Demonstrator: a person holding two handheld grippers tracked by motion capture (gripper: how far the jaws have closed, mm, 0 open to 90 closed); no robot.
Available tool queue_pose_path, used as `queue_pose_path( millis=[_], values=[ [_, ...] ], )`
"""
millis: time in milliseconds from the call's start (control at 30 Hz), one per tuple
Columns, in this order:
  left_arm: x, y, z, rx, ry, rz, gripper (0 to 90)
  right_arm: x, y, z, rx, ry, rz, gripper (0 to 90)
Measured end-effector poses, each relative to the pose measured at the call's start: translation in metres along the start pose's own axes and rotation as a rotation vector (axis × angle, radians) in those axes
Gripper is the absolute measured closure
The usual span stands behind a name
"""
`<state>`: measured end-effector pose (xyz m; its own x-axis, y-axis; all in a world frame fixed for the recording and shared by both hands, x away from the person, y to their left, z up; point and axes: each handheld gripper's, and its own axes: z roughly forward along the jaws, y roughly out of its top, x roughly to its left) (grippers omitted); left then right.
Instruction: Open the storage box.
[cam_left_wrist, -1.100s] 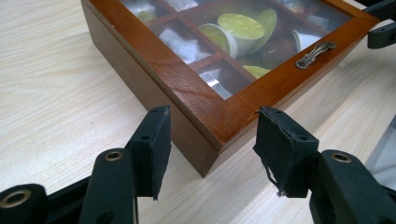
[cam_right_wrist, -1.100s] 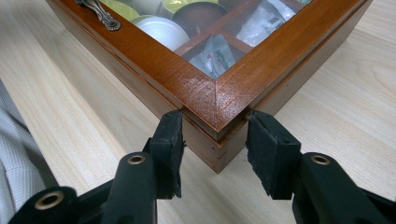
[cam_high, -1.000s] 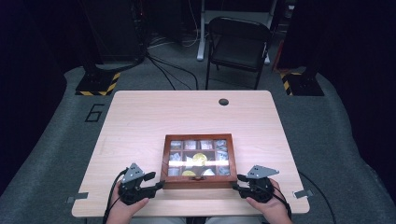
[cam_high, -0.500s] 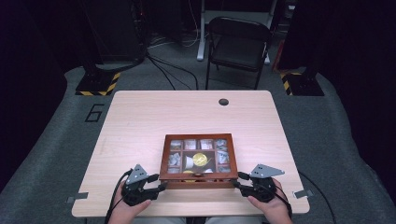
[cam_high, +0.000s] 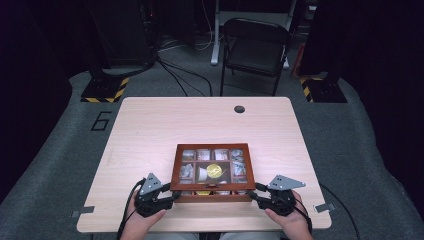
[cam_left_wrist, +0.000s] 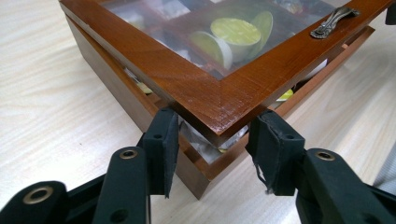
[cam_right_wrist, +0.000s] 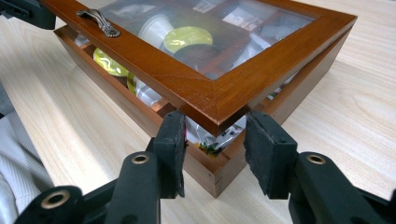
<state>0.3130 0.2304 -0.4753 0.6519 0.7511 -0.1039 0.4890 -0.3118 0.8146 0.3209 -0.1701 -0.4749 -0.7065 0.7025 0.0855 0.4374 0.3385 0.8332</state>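
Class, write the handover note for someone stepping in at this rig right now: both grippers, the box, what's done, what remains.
Left gripper: shut on the lid's near left corner.
Right gripper: shut on the lid's near right corner.
Wooden box: near the table's front edge, compartments filled with capsules and packets.
Done: the glass-paned lid is raised slightly off the base, a gap showing at the front.
Left: probably swing the lid fully open.
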Motion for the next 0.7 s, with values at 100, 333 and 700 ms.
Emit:
queue_pose_path(
  millis=[100, 333, 700],
  values=[
    [0.002, 0.002, -0.001, -0.005, 0.0, 0.011, 51.9, 0.0, 0.001, -0.001, -0.01, -0.002, 0.008, 56.6],
    [0.005, 0.011, -0.003, -0.036, -0.002, 0.005, 49.3, -0.003, 0.009, -0.002, -0.042, -0.007, 0.018, 53.4],
    [0.013, 0.03, -0.009, -0.088, 0.017, -0.018, 47.6, -0.009, 0.03, -0.008, -0.09, -0.004, 0.053, 51.6]
  ],
)
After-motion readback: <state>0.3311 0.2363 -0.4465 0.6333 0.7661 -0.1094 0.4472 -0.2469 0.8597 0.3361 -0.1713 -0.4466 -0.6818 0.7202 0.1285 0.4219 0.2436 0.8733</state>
